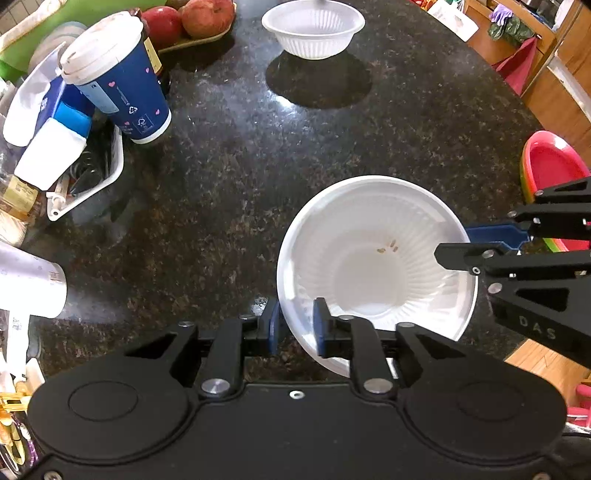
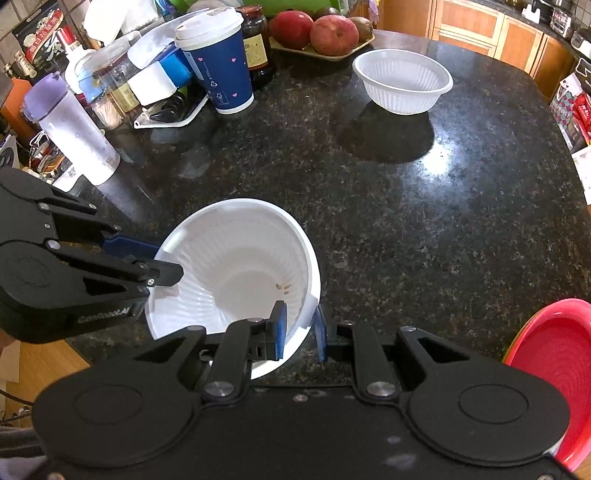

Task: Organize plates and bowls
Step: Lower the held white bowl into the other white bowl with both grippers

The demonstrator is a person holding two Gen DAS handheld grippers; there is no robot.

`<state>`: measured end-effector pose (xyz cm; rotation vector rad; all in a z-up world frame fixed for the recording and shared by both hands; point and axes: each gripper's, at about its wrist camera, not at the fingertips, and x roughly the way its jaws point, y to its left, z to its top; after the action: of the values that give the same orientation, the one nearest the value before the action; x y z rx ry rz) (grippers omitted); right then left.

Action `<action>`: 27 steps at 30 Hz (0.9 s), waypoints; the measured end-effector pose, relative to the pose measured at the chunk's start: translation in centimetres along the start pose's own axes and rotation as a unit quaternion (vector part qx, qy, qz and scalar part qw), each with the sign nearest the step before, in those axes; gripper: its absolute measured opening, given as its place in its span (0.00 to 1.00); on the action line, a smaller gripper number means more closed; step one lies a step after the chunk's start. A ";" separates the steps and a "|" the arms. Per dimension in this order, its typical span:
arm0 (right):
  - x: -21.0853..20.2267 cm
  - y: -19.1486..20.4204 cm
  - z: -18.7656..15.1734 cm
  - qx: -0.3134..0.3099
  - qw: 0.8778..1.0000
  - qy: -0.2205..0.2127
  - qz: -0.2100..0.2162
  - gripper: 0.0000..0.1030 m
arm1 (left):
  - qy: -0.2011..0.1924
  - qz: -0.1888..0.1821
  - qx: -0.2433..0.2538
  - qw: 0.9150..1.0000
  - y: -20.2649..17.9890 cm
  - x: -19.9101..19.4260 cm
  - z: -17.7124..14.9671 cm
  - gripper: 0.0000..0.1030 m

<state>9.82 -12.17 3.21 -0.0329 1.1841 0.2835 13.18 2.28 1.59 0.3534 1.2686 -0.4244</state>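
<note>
Left wrist view: near bowl (image 1: 373,266) sat at the near edge of the bench (image 1: 221,221), rim caught from two sides. The left gripper (image 1: 297,325) had narrow jaws straddling the rim, one pad outside and one inside. I couldn't tell whether they actually pressed on it. The right gripper (image 2: 299,328) had its jaws nearly closed, pinching the opposite rim wall. Neither view showed whether the bowl base touched the bench.

Risks, my read:
- The bowl is thin and disposable. Two pinches pulling apart or twisting could fold the rim or crack it.
- If one side goes slack while the other holds, the bowl pivots on a single pinch. It's right at the near edge, so it could tip off onto the floor.
- The crumbs (image 1: 388,245) inside would spill on any tilt, or ride along if this bowl gets nested into the far bowl (image 1: 314,29).
- The red dish (image 2: 550,369) was just off the near right corner, so a wide swing that way could clip it.

View differences:
- The right wrist view showed the near bowl tilted and squeezed oval. In the left wrist view it looked round and flat.
- The right wrist view gave a side look at the left gripper's fingers around the rim, and the left wrist view did the same for the right gripper.
- The right wrist view showed most of the red dish. The left view caught only a slice at the right edge.
- Both showed the blue cup (image 1: 118,77) at the far left and the far bowl well apart at the far edge.
</note>
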 end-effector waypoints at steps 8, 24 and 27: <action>1.0 -0.2 -0.1 0.004 1.000 0.015 0.005 0.18 | 0.008 -0.006 -0.001 1.000 0.1 0.8 -0.1 0.33; 0.5 -0.1 0.2 -0.006 1.000 -0.001 0.017 0.29 | -0.035 -0.014 0.007 0.999 0.1 -0.9 0.0 0.38; 0.4 -0.2 0.1 -0.006 1.000 -0.002 0.018 0.30 | -0.035 -0.018 0.004 0.999 0.2 -1.0 0.0 0.39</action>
<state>10.13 -12.23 2.83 -0.0212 1.1792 0.3224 13.00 2.57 2.53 0.3207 1.2061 -0.4694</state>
